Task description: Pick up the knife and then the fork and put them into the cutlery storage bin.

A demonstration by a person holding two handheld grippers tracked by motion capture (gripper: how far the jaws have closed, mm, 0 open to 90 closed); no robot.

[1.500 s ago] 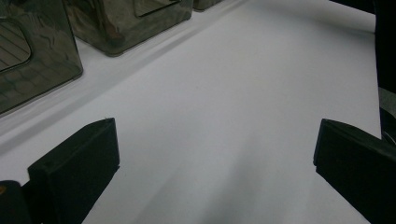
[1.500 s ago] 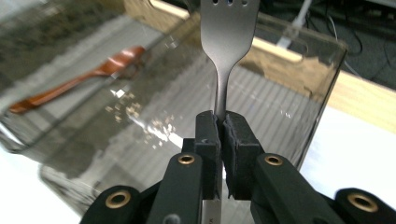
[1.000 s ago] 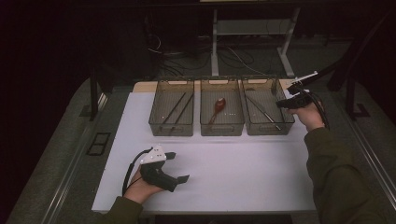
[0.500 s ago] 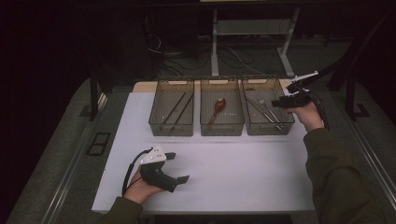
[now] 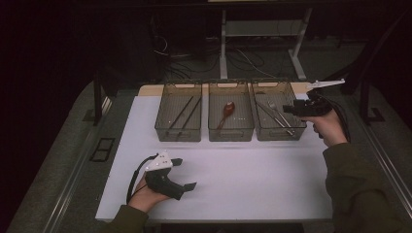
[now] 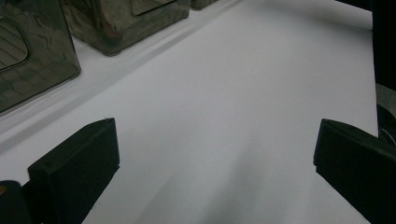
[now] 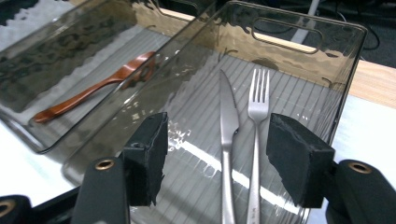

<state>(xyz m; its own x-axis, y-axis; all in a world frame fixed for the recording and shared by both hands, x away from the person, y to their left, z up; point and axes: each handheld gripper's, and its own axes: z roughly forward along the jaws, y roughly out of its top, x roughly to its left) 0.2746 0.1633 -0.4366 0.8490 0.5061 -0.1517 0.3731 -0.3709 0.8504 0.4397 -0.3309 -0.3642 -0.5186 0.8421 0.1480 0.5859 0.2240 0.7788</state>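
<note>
- Currently the right hand-held gripper (image 5: 290, 109) is hovering over the right bin (image 5: 296, 130), jaws standing apart with nothing between them; the knife (image 7: 227, 140) and fork (image 7: 256, 126) are lying flat side by side on the bin's ribbed floor, just below.
- Judging by that, cutlery is being sorted by type: dark sticks (image 5: 183, 114) in the left bin (image 5: 164, 130), a wooden spoon (image 5: 226, 112) in the middle bin (image 5: 214, 131), metal pieces on the right.
- Left hand-held gripper (image 5: 187, 174) is resting on the white tabletop (image 5: 272, 184) near the front edge, jaws wide and empty, well apart from the bins; likely parked while the right one is working.
- Versus a second ago: the right jaws have just been opening, nothing between them, and the right hand is sitting slightly further left over the bin. Left hand-held gripper, bins and contents are showing no change.
</note>
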